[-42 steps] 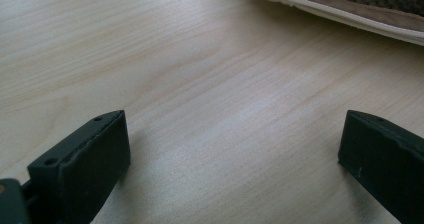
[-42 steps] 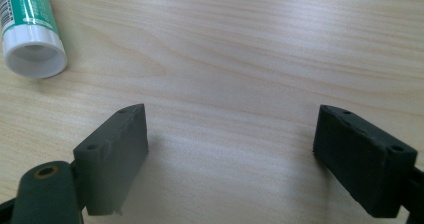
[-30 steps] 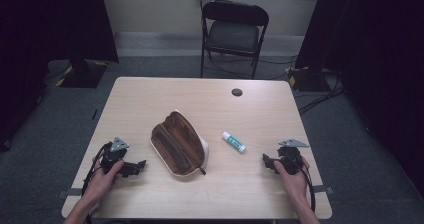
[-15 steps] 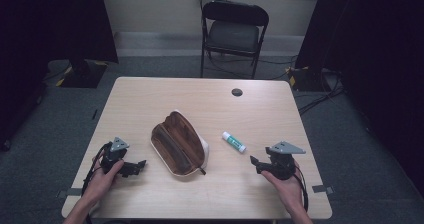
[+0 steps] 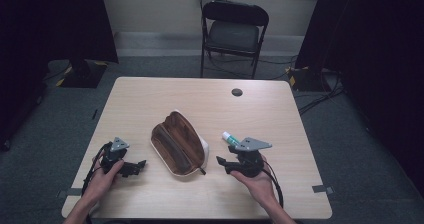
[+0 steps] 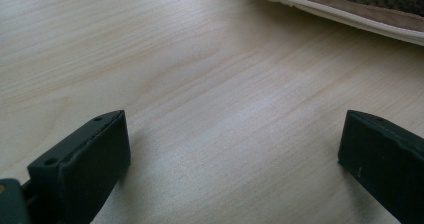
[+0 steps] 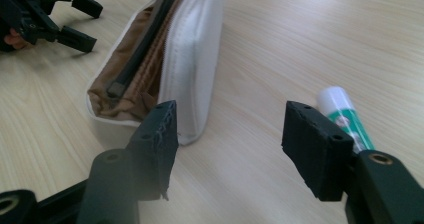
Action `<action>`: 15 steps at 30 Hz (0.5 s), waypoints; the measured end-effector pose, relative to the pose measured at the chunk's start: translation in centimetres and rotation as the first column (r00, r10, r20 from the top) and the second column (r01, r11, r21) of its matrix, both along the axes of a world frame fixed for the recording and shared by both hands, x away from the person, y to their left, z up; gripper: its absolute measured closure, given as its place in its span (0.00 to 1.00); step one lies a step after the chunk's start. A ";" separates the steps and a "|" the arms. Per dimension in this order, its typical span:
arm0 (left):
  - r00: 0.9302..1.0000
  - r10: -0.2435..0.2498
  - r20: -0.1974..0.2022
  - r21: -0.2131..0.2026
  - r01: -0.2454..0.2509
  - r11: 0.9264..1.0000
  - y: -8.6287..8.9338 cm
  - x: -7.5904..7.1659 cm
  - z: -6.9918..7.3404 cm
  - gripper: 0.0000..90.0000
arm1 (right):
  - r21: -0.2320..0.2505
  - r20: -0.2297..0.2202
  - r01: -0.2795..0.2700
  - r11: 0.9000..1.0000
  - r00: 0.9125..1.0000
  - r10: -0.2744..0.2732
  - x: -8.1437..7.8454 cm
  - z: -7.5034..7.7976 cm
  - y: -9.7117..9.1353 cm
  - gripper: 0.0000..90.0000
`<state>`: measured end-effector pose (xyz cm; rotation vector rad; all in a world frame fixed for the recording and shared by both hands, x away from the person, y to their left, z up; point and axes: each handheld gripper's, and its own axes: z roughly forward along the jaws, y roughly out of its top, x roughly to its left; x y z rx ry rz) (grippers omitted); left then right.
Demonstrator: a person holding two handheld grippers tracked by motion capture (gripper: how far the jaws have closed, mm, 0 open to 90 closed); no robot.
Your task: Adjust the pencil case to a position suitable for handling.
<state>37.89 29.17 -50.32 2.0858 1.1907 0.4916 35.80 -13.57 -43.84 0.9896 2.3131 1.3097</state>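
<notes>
A brown-and-white zip pouch (image 5: 177, 146) lies unzipped at the middle of the table (image 5: 150, 99). A white tube with a green label (image 5: 230, 138) lies just to its right. My right gripper (image 5: 223, 164) hovers beside the tube, pointing left at the pouch. In the right gripper view its jaws (image 7: 230, 134) are open; they have just been closing and only bare table lies between them. The pouch (image 7: 185, 59) is ahead on the left, the tube (image 7: 345, 111) behind the right jaw. My left gripper (image 5: 136, 167) rests open left of the pouch; the left gripper view shows it (image 6: 235, 149) empty, near the pouch edge (image 6: 350, 9).
A small black round disc (image 5: 237, 92) sits near the table's far edge. A black folding chair (image 5: 234, 31) stands behind the table. Cables run across the floor at the right. The left gripper (image 7: 50, 14) is seen beyond the pouch in the right gripper view.
My right gripper has moved left from near the table's right edge to beside the tube and risen a little, its jaws narrower. The left gripper has stayed put.
</notes>
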 end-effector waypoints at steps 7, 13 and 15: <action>1.000 -0.004 0.000 0.005 0.004 1.000 0.0 0.0 0.0 0.00 | -0.037 0.031 -0.064 0.997 0.997 0.065 0.9 0.7 3.1 0.40; 1.000 -0.004 0.000 0.005 0.004 1.000 0.0 0.0 0.0 0.00 | -0.027 0.029 -0.081 0.996 0.996 0.081 1.8 0.3 4.7 0.45; 1.000 -0.003 0.000 0.002 0.003 1.000 0.0 0.0 0.0 0.00 | -0.046 0.014 -0.085 0.995 0.996 0.086 2.1 -0.3 5.3 0.49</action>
